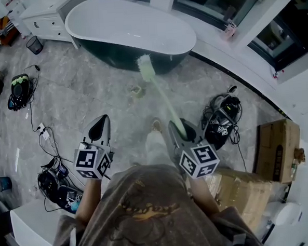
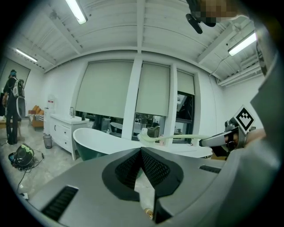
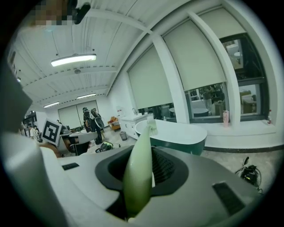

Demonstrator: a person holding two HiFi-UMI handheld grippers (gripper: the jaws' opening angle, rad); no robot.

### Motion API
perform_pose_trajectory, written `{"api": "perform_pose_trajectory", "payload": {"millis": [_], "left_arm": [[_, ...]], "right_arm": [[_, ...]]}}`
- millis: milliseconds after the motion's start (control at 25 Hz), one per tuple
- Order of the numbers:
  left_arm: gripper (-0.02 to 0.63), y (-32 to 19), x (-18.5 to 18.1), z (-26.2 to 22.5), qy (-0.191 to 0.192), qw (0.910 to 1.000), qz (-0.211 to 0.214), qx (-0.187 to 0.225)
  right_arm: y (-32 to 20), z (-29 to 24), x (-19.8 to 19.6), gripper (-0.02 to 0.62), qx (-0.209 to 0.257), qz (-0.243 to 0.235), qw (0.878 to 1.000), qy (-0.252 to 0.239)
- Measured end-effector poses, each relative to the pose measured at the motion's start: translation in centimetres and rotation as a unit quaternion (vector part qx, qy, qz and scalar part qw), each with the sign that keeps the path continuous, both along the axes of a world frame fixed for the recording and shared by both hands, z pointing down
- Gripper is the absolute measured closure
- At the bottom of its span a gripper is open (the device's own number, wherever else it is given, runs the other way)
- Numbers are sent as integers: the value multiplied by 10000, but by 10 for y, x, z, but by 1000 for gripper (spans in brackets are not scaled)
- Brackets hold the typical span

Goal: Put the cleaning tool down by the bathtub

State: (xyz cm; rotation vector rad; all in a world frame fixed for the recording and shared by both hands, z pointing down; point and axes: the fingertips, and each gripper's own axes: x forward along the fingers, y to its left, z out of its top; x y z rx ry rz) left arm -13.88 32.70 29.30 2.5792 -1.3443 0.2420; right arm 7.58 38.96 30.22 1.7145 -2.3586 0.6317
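Note:
The cleaning tool is a long pale green brush (image 1: 163, 96); its white bristled head (image 1: 144, 65) hangs in the air just in front of the bathtub (image 1: 111, 23), which is white inside and dark green outside. My right gripper (image 1: 176, 130) is shut on the lower end of the handle (image 3: 136, 173), and the brush points away toward the tub (image 3: 177, 133). My left gripper (image 1: 102, 121) is held beside it at the left, shut and with nothing in it (image 2: 141, 150). In the left gripper view the brush (image 2: 177, 138) crosses in front of the tub (image 2: 95, 139).
Marble floor with a small drain (image 1: 136, 91) near the tub. Cables and gear lie at left (image 1: 20, 89), lower left (image 1: 56, 185) and right (image 1: 221, 118). Cardboard boxes (image 1: 278, 148) stand at right. A white cabinet (image 1: 46, 17) and a bin (image 1: 34, 44) stand left of the tub. People (image 2: 13, 106) stand far left.

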Motion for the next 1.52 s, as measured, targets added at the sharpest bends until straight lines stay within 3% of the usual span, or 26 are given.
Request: {"api": "perform_pose_trajectory", "payload": {"millis": [360, 840, 1040, 1280, 1400, 1520], "left_arm": [[606, -88, 23, 9, -71, 9998, -132, -139], [604, -226, 73, -15, -23, 9979, -647, 33], [605, -265, 89, -12, -11, 9958, -911, -119], [604, -297, 80, -6, 17, 9916, -1287, -105], [605, -307, 75, 1, 21, 9905, -1354, -259], [605, -324, 70, -1, 26, 9900, -1405, -145]], "right_arm": [[-96, 5, 31, 492, -30, -189, 9998, 24], [-245, -10, 79, 492, -37, -799, 9967, 100], [-293, -11, 94, 492, -59, -1097, 9939, 120], [-339, -3, 99, 492, -149, -1378, 9901, 203], [-358, 0, 96, 492, -175, -1479, 9885, 258], [-377, 1, 90, 492, -175, -1535, 9875, 323]]}}
